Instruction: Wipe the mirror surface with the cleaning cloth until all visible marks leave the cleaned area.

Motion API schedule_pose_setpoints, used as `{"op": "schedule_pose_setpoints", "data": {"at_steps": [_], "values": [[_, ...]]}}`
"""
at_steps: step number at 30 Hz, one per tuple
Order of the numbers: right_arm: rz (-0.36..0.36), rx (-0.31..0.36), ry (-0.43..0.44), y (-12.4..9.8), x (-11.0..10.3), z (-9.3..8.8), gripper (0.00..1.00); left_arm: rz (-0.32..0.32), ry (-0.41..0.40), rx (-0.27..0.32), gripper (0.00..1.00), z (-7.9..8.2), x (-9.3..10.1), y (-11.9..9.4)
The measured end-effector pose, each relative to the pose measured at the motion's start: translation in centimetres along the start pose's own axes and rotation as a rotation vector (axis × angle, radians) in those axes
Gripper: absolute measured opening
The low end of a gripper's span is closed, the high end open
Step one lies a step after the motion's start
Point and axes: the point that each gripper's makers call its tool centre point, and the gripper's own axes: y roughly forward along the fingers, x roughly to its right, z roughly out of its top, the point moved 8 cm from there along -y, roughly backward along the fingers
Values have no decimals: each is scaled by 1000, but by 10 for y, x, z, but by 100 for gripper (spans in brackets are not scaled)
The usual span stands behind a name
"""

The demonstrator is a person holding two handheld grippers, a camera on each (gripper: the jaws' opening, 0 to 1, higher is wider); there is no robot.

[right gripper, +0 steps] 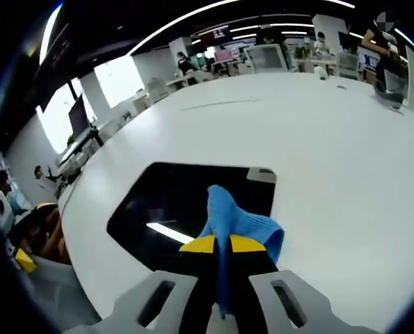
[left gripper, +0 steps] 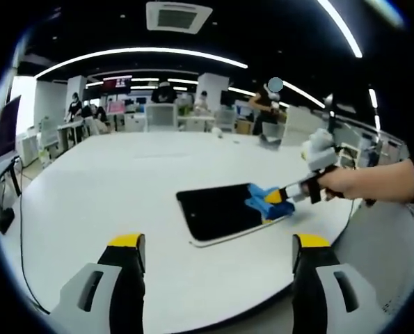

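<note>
My right hand-held gripper (right gripper: 219, 245) is clenched on the blue cloth (right gripper: 236, 219), whose bunched end sticks out past the yellow fingertips (right gripper: 200, 244) and rests on the mirror (right gripper: 175, 202). The mirror lies flat on the white tabletop (right gripper: 332, 153), a dark rectangle with rounded corners that reflects a bright ceiling strip near its near edge. The cloth sits on the part of the mirror closest to me in the right gripper view, toward one long side. In the left gripper view, my right hand-held gripper (left gripper: 275, 198) comes in from the right, held in my hand (left gripper: 340, 184), and it presses the cloth (left gripper: 266, 201) onto the mirror (left gripper: 217, 211) at its right-hand end. My left hand-held gripper (left gripper: 218, 248) is released, its two jaws set wide apart with nothing between them, hanging above the tabletop (left gripper: 123, 181) on the near side of the mirror and well apart from it. I cannot tell whether any marks lie on the dark glass. People stand among desks far behind the tabletop.
</note>
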Motion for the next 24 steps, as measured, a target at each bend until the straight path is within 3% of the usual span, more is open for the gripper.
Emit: {"op": "schedule_pose_setpoints", "data": {"at_steps": [11, 24], "values": [[-22, 35, 44, 25, 18, 26, 0, -11, 13, -9, 94, 0, 1, 1], [-48, 67, 101, 46, 34, 49, 0, -15, 7, -2, 94, 1, 1, 1]]}}
